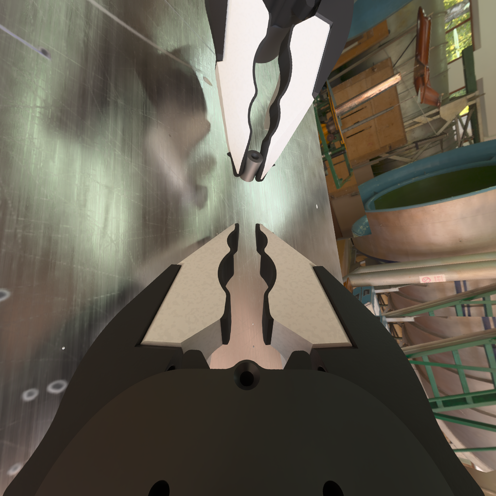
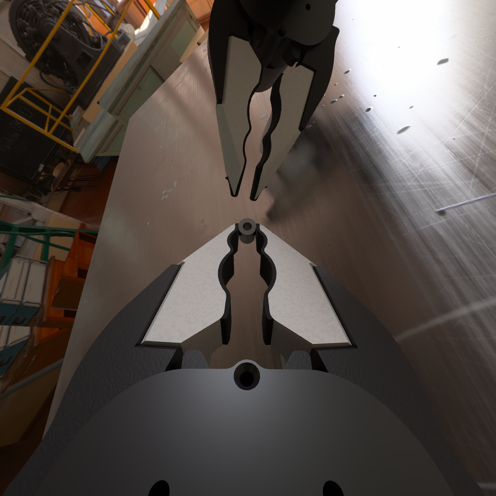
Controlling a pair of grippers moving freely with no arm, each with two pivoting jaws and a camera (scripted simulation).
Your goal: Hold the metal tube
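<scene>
In our right wrist view, the right gripper point(image 2: 247, 228) is clamped on the metal tube point(image 2: 246, 233), which sits at the very tips of its fingers, above the steel table point(image 2: 375, 241). The tube's open end faces forward, so we judge its long axis runs roughly along the fingers, toward the other claw.

Straight ahead, nose to nose and just apart from the tube, our left gripper point(image 2: 244, 197) hangs with its fingers slightly parted and nothing between them. Its own camera confirms this: the left gripper point(image 1: 247, 226) shows bare table through the gap, and the tube point(image 1: 251, 169) lies directly in front, in the right gripper point(image 1: 248, 175).

The right gripper is therefore the holder; any handover turns on this end-on alignment.

Far off, a pipe carries a small sticker point(image 1: 432, 279), and a dark panel point(image 2: 18, 134) bears chalk-like writing.
</scene>
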